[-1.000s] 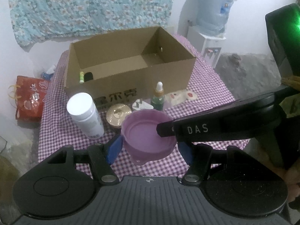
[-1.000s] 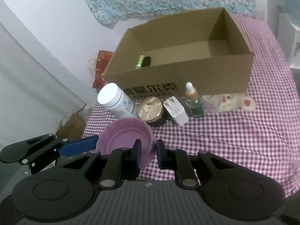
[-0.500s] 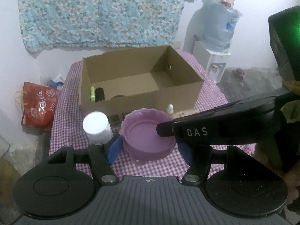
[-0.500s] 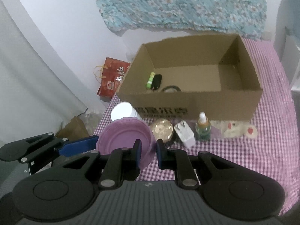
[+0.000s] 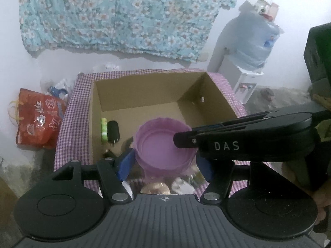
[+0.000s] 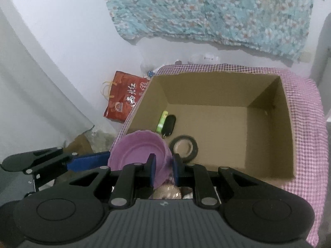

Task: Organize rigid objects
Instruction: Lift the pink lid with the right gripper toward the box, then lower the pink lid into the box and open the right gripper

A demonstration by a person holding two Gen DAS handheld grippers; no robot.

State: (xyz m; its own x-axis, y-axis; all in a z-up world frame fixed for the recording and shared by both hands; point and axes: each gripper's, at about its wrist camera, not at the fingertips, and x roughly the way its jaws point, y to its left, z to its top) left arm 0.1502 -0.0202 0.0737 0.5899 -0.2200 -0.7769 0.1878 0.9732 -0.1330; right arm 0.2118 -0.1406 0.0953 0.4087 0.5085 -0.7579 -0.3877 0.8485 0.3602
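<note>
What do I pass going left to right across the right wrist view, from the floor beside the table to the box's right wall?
Red bag → green tube → black key fob → tape roll → bare box floor → right wall of the cardboard box.

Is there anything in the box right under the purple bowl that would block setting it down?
Partly. The purple bowl hangs over the near left corner of the cardboard box, where a tape roll, a black fob and a green tube lie. The floor to the right is bare.

Purple bowl [image 5: 163, 144], brown box [image 5: 144, 95], purple-checked tablecloth [image 6: 306, 111], blue floral cloth [image 5: 124, 16]
</note>
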